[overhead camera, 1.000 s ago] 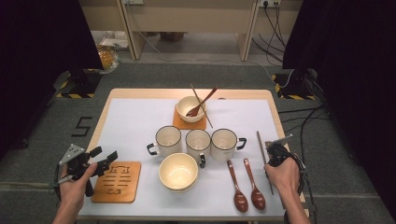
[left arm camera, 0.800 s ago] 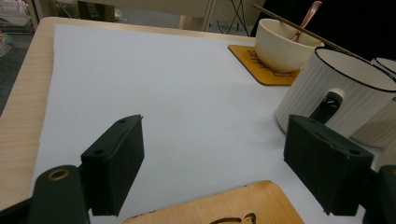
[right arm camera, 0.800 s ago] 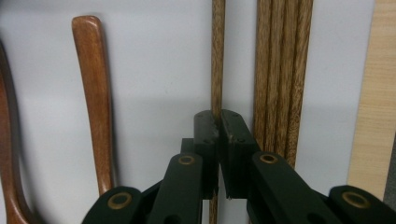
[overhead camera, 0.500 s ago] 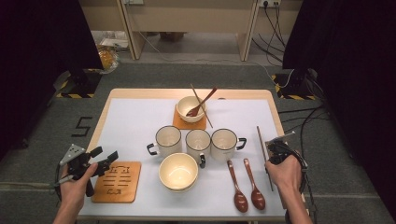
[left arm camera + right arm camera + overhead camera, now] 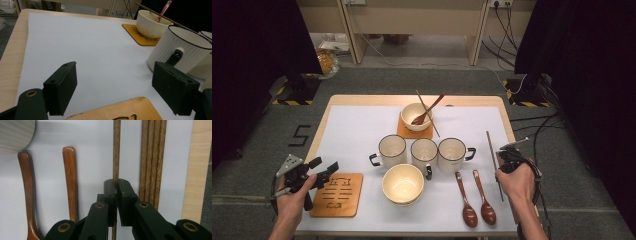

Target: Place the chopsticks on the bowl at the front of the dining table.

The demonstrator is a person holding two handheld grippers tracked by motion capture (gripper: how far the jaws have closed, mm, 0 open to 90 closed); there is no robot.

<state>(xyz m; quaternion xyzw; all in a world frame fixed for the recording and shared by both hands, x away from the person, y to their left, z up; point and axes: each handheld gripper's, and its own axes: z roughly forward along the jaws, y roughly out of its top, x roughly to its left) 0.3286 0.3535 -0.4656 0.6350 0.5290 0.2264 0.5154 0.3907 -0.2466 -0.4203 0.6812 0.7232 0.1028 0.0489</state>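
My right claw [image 5: 115, 185] pinches one chopstick [image 5: 116, 150], beside the other chopsticks [image 5: 151, 157] at the worktop's [image 5: 362, 130] right edge. The thin stick could roll or slip from the pads as I lift, or knock the spoons [image 5: 477, 200] nearby. My right hand is low, pointing away along the stick. My left claw [image 5: 115, 87] hangs spread above the coaster [image 5: 337, 194].

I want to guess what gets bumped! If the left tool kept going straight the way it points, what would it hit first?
Probably the nearest ribbed white mug, whose handle sits just beyond the left tool's open jaws on one side. The middle of its path is bare white mat, so depth makes this a guess.
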